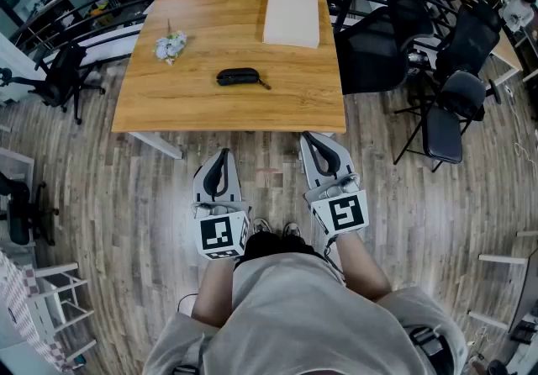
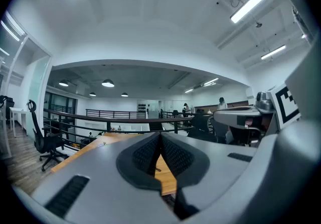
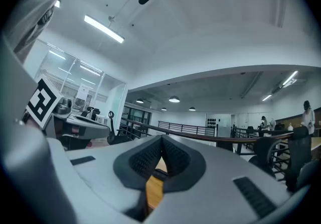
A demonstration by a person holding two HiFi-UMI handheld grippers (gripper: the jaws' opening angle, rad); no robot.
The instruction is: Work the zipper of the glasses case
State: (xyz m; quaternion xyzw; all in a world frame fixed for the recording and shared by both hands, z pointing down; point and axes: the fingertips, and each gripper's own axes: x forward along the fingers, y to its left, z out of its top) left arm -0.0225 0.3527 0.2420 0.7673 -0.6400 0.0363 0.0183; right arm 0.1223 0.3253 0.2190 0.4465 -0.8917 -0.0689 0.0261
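A black glasses case (image 1: pixel 239 76) lies near the middle of the wooden table (image 1: pixel 151 104), its zipper pull pointing right. My left gripper (image 1: pixel 223 152) and right gripper (image 1: pixel 310 138) are held level in front of the table's near edge, well short of the case. Both are shut with nothing between the jaws. In the left gripper view, the left gripper (image 2: pixel 160 136) shows its dark pads meeting, with the tabletop (image 2: pixel 165 177) seen below them. The right gripper (image 3: pixel 161 140) in its own view looks the same. The case is hidden in both gripper views.
A flat beige box (image 1: pixel 292 18) lies at the table's far right and a small crumpled white-green thing (image 1: pixel 170 47) at its left. Black office chairs (image 1: pixel 382 45) stand right of the table, another chair (image 1: pixel 59 75) to the left. A railing (image 1: pixel 101 12) runs behind.
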